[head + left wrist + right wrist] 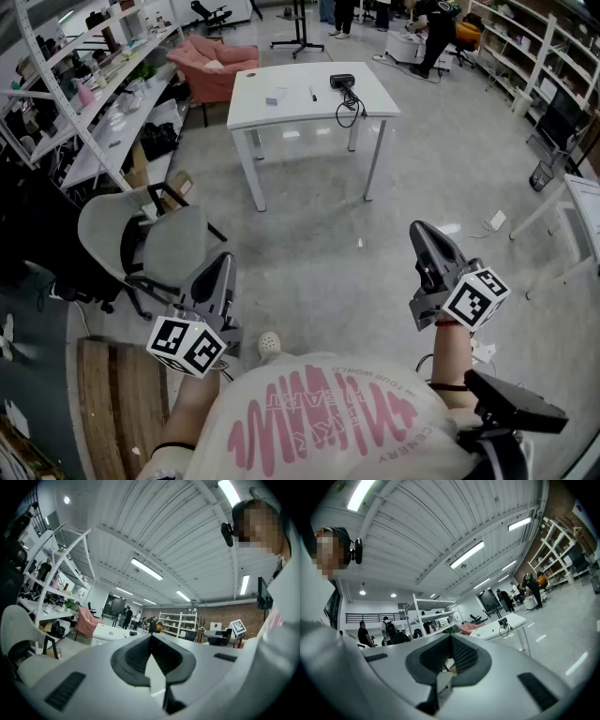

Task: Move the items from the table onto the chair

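A white table [309,101] stands a few steps ahead on the grey floor. It carries a black device with a cable [344,83], a small pale box [277,96] and a thin dark pen-like item [313,94]. A grey office chair [159,242] stands at the near left, seat empty. My left gripper [225,260] is held low beside the chair, shut and empty. The right gripper [419,229] is raised at the right, also shut and empty. Both gripper views look up past shut jaws [151,637] [451,637] at the ceiling; the table [506,622] shows far off.
A pink armchair [212,59] sits behind the table. Metal shelving [98,89] lines the left wall and more shelves the right. Another white table [579,211] stands at the right, a white power strip [496,221] on the floor near it. People stand at the back.
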The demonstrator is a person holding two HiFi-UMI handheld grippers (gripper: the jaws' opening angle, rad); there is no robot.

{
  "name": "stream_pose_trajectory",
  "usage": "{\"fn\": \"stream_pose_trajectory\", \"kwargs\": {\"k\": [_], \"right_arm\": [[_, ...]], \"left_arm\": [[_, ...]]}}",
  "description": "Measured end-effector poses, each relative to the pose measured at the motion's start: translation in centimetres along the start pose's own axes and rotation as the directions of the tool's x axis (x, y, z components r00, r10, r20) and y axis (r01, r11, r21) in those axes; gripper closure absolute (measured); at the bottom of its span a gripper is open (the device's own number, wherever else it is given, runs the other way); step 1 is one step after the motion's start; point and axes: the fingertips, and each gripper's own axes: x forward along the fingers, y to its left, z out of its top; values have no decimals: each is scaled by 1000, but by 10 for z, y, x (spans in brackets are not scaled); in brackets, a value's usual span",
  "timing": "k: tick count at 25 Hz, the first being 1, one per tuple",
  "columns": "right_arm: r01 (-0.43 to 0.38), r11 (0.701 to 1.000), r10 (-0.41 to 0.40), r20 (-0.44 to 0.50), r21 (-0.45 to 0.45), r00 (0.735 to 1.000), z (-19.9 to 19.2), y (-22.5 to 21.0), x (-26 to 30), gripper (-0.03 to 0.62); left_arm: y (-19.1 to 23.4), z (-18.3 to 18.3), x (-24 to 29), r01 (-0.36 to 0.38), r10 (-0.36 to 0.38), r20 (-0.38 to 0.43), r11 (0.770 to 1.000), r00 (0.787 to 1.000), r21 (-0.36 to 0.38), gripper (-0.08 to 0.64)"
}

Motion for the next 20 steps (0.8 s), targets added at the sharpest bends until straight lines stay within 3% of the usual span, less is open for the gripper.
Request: {"fn": "stream_pose_trajectory", "kwargs": {"k": [12,20], "right_arm": [[20,998,-19,-13,52,1000,-10,-27,21,577],[-12,997,5,87,79,996,27,-44,98,575]], "left_arm": [[25,-10,30,-7,6,-47,1000,999,-30,549],[74,26,122,112,-108,82,993,991,-47,549]]}}
